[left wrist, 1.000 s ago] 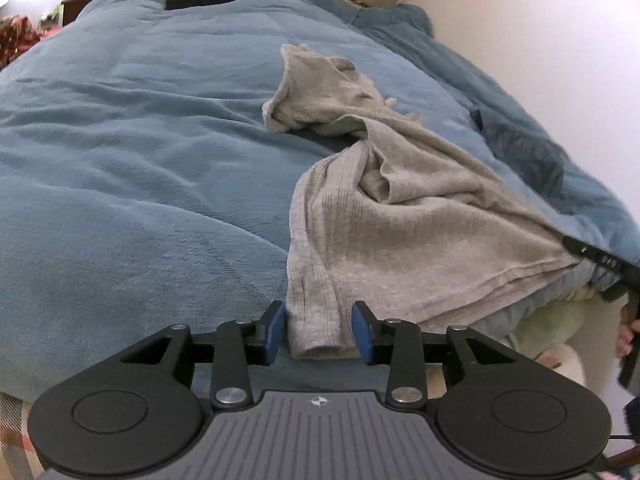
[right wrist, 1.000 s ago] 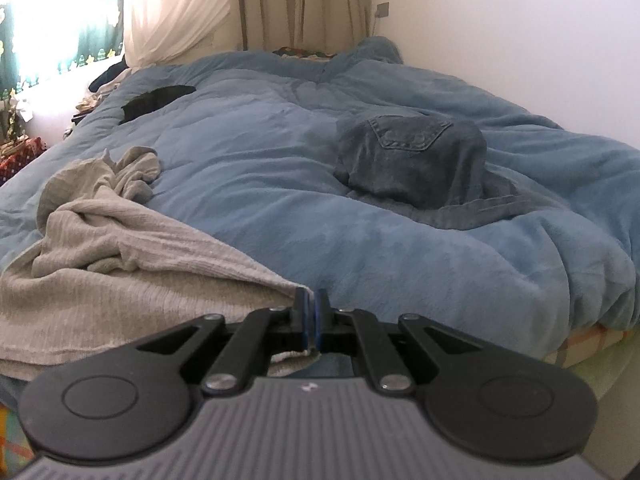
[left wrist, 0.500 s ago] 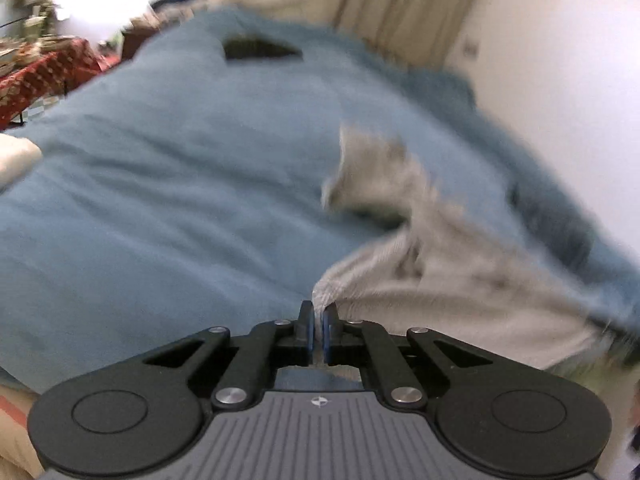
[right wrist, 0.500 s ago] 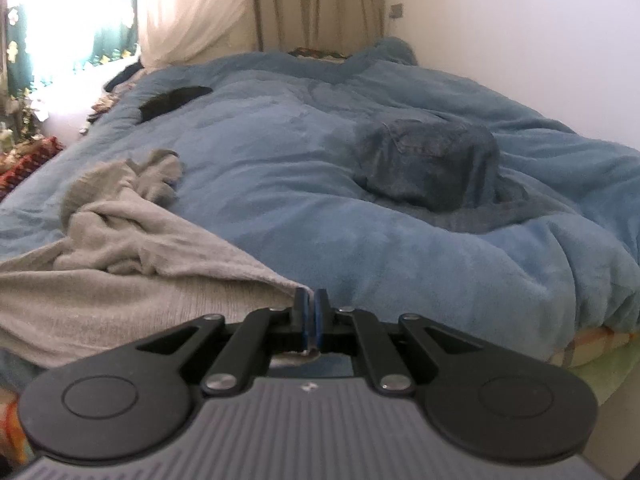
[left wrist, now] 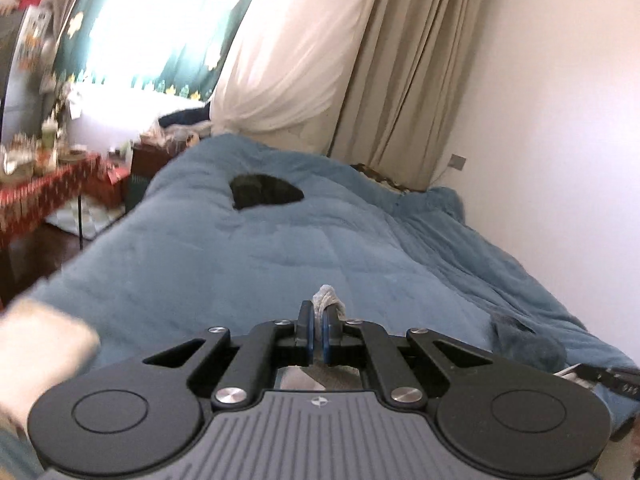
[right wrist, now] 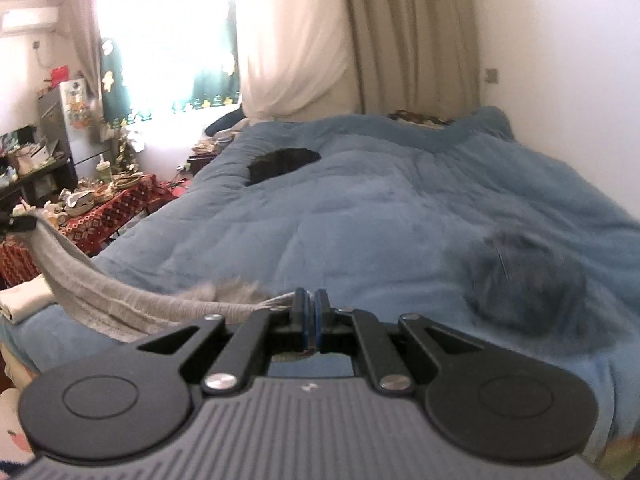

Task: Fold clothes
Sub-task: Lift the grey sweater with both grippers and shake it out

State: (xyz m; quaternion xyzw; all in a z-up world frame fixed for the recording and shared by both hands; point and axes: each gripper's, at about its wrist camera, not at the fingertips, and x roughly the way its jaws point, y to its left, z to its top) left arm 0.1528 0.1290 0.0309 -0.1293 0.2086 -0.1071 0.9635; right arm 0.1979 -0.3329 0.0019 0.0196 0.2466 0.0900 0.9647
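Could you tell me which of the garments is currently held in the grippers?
The grey garment, pinched by both grippers; the denim one and black one lie untouched on the bed.

The left tongs (left wrist: 319,330) and right tongs (right wrist: 310,320) are matt black plastic with shiny metal rivets, blue rubbery pads (left wrist: 305,332) and a ribbed grey body. The sweater (right wrist: 100,288) is grey ribbed knit cloth. The blanket (right wrist: 380,216) on the bed is soft, fuzzy blue fleece. The jeans (right wrist: 524,280) are dark denim. The curtain (left wrist: 404,64) is matt beige cloth.
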